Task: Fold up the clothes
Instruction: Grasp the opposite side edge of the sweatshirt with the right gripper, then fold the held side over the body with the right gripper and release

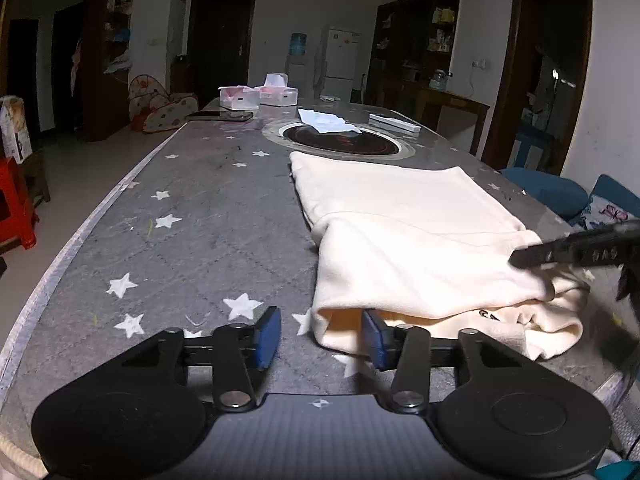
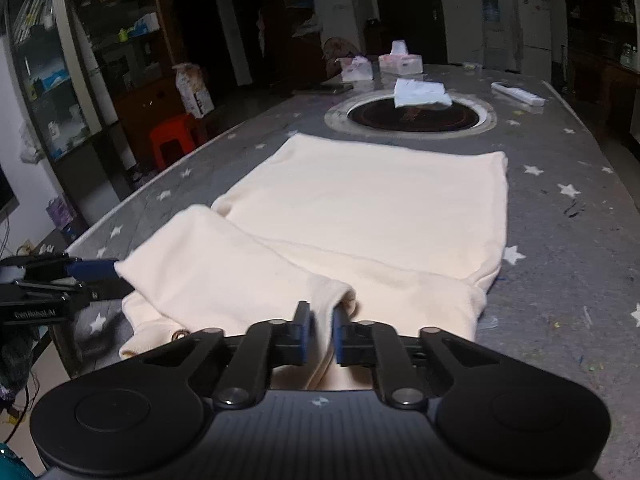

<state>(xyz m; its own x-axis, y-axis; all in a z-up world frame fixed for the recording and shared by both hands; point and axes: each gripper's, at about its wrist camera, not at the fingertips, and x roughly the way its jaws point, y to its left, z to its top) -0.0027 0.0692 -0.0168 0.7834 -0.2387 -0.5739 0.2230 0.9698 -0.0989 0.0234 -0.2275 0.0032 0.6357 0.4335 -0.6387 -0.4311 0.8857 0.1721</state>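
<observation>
A cream garment (image 2: 372, 200) lies flat on the grey star-patterned table (image 2: 560, 240), its near end folded over into a loose bundle (image 1: 420, 264). My right gripper (image 2: 322, 334) is shut on a ridge of that folded cloth at the near edge; in the left wrist view its dark fingers (image 1: 520, 258) press in from the right. My left gripper (image 1: 320, 338) stands open at the bundle's left corner. Its right pad sits in the mouth of the fold and its left pad is clear of the cloth. In the right wrist view the left gripper (image 2: 104, 278) comes in from the left edge.
A round black cooktop (image 1: 340, 142) is set into the table beyond the garment, with a white crumpled cloth (image 1: 326, 122) on it. Tissue boxes (image 1: 276, 94), a phone (image 1: 220, 116) and a white bar (image 1: 394, 123) lie farther back. A red stool (image 1: 16, 200) stands left of the table.
</observation>
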